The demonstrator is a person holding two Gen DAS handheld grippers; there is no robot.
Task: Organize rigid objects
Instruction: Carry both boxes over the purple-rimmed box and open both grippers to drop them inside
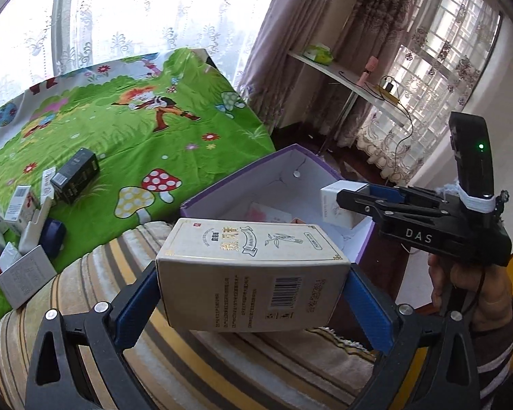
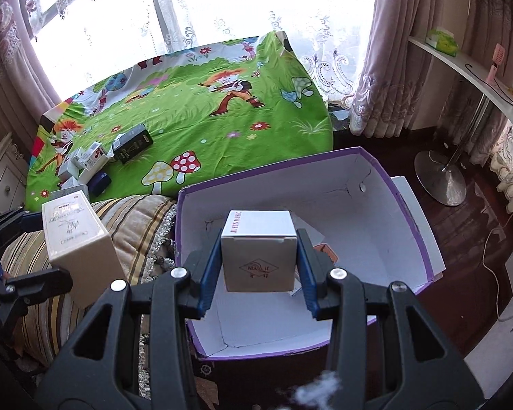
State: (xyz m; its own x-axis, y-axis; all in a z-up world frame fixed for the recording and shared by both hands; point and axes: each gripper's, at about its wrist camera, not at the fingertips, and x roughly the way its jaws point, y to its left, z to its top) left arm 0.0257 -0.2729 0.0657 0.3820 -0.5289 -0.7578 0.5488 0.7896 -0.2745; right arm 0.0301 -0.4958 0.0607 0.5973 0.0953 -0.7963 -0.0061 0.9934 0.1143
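Note:
My left gripper [image 1: 253, 283] is shut on a long beige tea box [image 1: 249, 273] and holds it in the air over the striped cushion [image 1: 95, 294], just left of the purple box [image 1: 229, 184]. The beige box also shows in the right wrist view [image 2: 78, 249]. My right gripper [image 2: 258, 266] is shut on a small white cube box [image 2: 260, 256] and holds it above the open purple box [image 2: 417, 225], which has a white inside with a few flat items on its floor. The right gripper also shows in the left wrist view [image 1: 355, 201].
Several small boxes [image 2: 92, 164], a black box [image 2: 133, 143] and a dark blue case [image 2: 99, 182] lie on the green cartoon bedspread [image 2: 205, 119]. A white desk [image 2: 478, 78] and its round metal base [image 2: 441, 174] stand to the right. Curtained windows lie behind.

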